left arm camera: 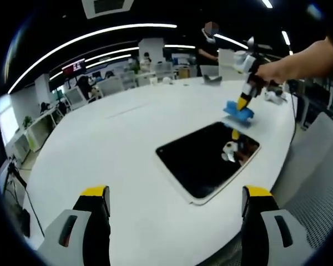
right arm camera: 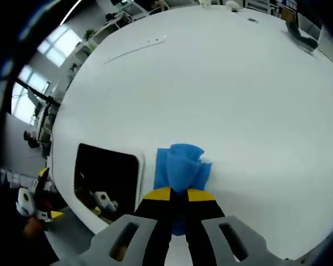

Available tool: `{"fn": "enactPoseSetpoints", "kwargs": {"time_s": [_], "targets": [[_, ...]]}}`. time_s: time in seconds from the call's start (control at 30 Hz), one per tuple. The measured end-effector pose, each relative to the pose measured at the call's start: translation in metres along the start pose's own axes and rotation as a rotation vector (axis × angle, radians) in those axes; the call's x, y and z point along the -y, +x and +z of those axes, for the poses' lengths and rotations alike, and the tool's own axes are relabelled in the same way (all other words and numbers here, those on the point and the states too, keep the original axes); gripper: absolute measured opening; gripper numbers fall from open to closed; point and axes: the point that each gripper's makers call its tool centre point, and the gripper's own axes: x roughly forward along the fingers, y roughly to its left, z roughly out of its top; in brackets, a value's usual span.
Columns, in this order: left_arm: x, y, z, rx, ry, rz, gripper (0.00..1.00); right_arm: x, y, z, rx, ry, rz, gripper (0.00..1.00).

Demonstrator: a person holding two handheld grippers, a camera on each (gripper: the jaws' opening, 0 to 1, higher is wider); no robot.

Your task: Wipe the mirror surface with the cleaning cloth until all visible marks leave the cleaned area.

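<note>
Near the worktop (left arm camera: 127, 166) edge the left claw (left arm camera: 175, 202) hangs wide open, empty. Beyond lies the mirror (left arm camera: 208, 158), rigid and breakable; at its far edge the right claw (right arm camera: 178, 195) pinches the soft, light cleaning cloth (right arm camera: 180, 166) by its bunched middle. The left gripper view alone reveals the person's hand (left arm camera: 280, 69).

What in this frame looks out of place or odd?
Nothing looks damaged or spilled. The right gripper is shut on the blue cloth, which sits bunched on the white table beside the mirror, not on its glass.
</note>
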Motion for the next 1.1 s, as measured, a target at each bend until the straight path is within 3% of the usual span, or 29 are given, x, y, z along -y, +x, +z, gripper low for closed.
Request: {"fn": "enactPoseSetpoints", "kwargs": {"time_s": [0.6, 1.1], "targets": [[-0.002, -0.001, 0.000, 0.000, -0.005, 0.013, 0.99, 0.007, 0.021, -0.020, -0.031, -0.026, -0.042, 0.04], [-0.002, 0.000, -0.002, -0.004, -0.006, 0.011, 0.99, 0.007, 0.019, -0.021, 0.012, -0.043, -0.040, 0.05]]}}
